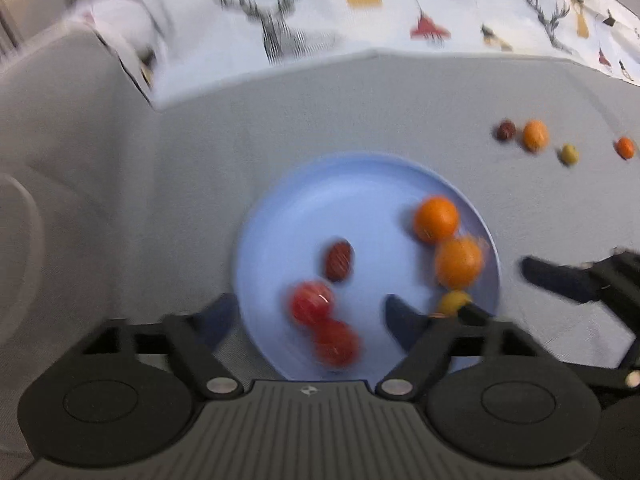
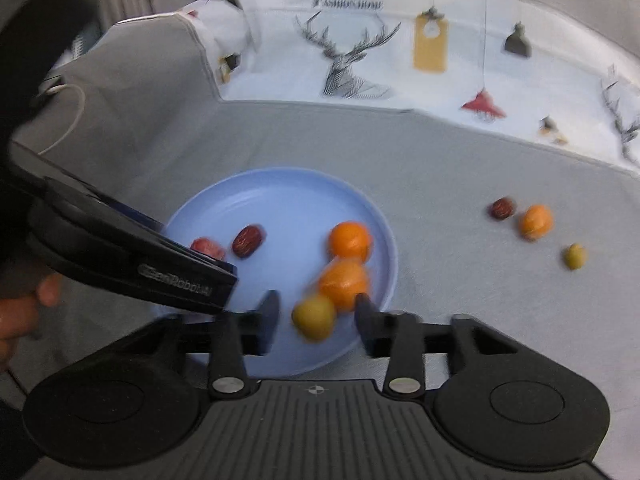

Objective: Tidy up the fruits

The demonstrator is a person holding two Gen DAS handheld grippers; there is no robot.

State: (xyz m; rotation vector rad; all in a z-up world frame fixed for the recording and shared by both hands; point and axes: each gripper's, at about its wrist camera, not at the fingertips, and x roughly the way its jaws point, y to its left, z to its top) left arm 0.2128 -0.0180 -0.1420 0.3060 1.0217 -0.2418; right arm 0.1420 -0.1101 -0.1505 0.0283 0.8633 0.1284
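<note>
Both grippers, left gripper (image 1: 308, 320) and right gripper (image 2: 316, 316), are hovering with jaws open and empty over the blue plate (image 2: 280, 196). Tabletop fruits (image 2: 536, 222) are lying well apart; being round and smooth, they are requiring gentle mid-body gripping.

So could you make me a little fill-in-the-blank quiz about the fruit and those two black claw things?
1. The plate holding most of the fruit is coloured ____.
2. The number of orange fruits on it is ____.
3. The left gripper hovers over the red fruit with its jaws ____.
4. The yellow-green fruit between the right gripper fingers lies on the ____.

Missing words: blue; two; open; plate
</note>
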